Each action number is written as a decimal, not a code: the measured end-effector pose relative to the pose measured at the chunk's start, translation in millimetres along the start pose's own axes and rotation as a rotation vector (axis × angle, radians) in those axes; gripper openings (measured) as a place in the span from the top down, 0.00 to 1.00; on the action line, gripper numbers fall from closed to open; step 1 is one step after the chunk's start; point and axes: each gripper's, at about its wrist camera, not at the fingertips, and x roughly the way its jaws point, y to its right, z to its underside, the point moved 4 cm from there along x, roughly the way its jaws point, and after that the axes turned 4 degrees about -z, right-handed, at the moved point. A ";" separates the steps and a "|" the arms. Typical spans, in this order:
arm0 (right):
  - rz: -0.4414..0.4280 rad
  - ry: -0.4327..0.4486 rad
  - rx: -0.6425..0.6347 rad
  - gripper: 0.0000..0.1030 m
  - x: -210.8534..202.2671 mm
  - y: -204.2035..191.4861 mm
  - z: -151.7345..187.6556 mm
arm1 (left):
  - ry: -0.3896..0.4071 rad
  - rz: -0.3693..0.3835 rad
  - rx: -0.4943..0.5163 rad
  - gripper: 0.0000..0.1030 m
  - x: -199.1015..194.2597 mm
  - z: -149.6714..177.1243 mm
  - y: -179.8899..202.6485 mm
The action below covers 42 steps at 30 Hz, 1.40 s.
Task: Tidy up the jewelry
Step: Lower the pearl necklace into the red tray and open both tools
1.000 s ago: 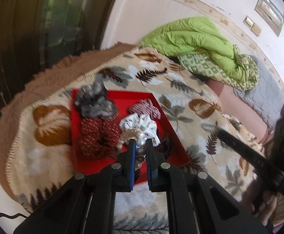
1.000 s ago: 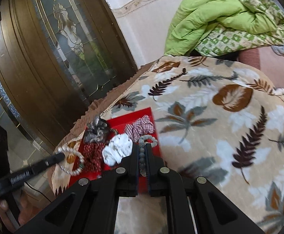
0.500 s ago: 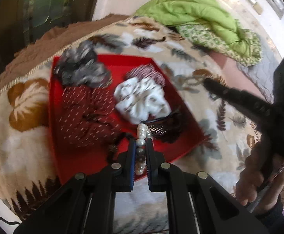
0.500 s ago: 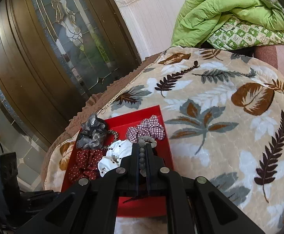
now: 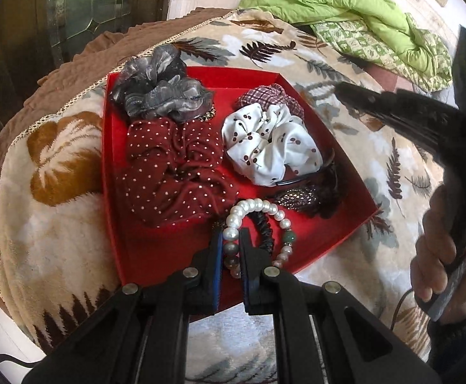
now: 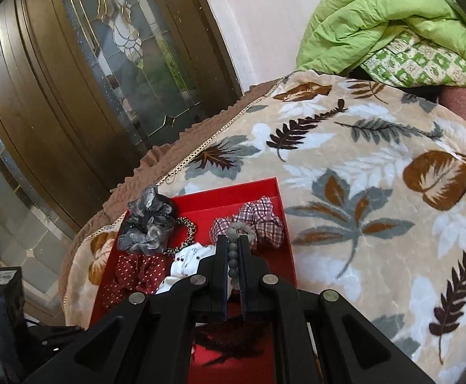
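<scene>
A red tray [image 5: 156, 256] lies on the leaf-patterned blanket [image 5: 53, 192]. It holds a grey scrunchie [image 5: 159, 89], a dotted maroon one [image 5: 172, 166], a white cherry-print one [image 5: 271, 147], a plaid one [image 5: 265, 96] and a dark hair clip [image 5: 309, 198]. My left gripper [image 5: 231, 246] is shut on a pearl bracelet [image 5: 255, 208] that rests low over the tray's near part. My right gripper [image 6: 233, 252] is shut on a grey bead bracelet [image 6: 234, 240] above the tray [image 6: 284, 243], near the plaid scrunchie [image 6: 261, 220].
A green quilt [image 6: 377, 16] is piled at the back by the wall. A wooden door with glass panes [image 6: 72, 80] stands left of the bed. The right gripper's body and the hand holding it [image 5: 441, 240] show at the right in the left wrist view.
My left gripper has come down closer to the tray with the pearl bracelet, which now spreads out over the tray floor. My right gripper has moved in over the tray with the grey bracelet.
</scene>
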 end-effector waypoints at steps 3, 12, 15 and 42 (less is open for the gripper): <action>0.032 -0.014 -0.023 0.94 9.9 0.7 -0.3 | 0.004 -0.005 0.002 0.91 0.0 -0.3 -0.1; 0.106 -0.042 -0.059 0.94 15.8 6.8 22.0 | -0.007 -0.036 0.010 0.91 6.5 -1.8 -9.4; 0.105 -0.036 -0.049 0.94 8.6 3.8 22.6 | -0.006 -0.032 0.015 0.91 6.3 -2.4 -9.1; 0.051 -0.092 0.067 0.93 32.5 23.5 23.5 | -0.010 -0.043 0.027 0.91 7.2 -1.9 -6.9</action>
